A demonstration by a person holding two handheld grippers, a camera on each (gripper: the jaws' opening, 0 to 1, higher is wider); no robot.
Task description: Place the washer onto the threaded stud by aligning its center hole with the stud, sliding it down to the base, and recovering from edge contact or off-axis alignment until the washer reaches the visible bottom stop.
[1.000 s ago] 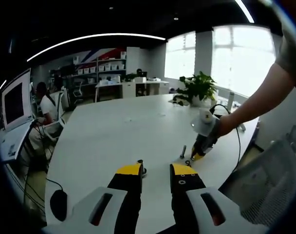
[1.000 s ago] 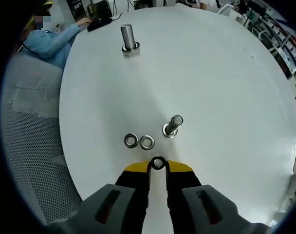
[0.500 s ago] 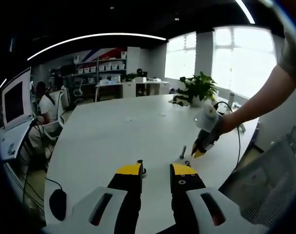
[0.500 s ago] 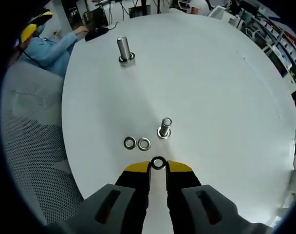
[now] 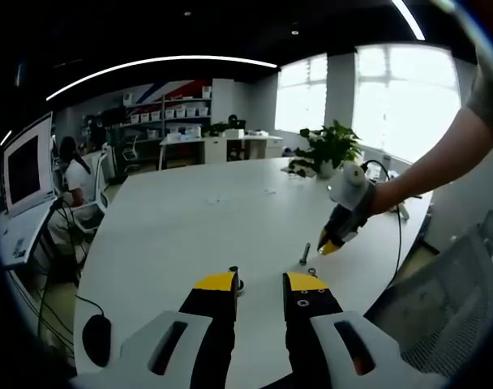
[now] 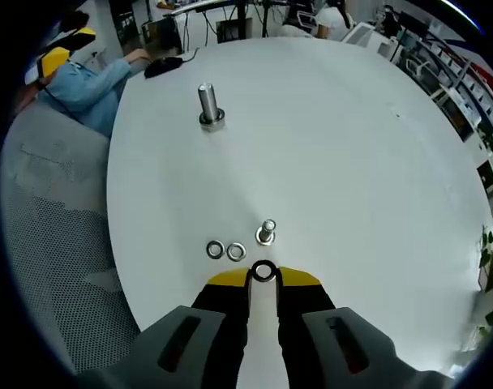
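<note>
Right gripper view: the washer (image 6: 263,271) is sitting pinched between the yellow tips of the right gripper (image 6: 263,277), jaws closed on its rim, hole facing the camera. It is hovering above the white table (image 6: 336,146), not on any stud. The short stud (image 6: 266,232) is standing upright on the table just beyond the tips, slightly right of them. Two spare washers (image 6: 225,250) are lying flat side by side just left of that stud, close together; touching or not, can't tell. A taller stud (image 6: 208,105) is standing upright well apart, farther up the table. A person in a blue sleeve (image 6: 88,77) is sitting at the far table edge, and a mesh chair (image 6: 44,243) is standing beside the table on the left.

Left gripper view: the left gripper (image 5: 259,284) is hovering low over the table (image 5: 190,219), jaws apart with nothing between them. A stud (image 5: 235,279) is showing just past the left jaw's tip. The right gripper (image 5: 328,246) is coming in from the right, held by a hand (image 5: 375,198), tips pointing down above the short stud (image 5: 305,253). A plant (image 5: 329,146) is sitting at the far table edge and a monitor (image 5: 23,170) is standing on the left.
</note>
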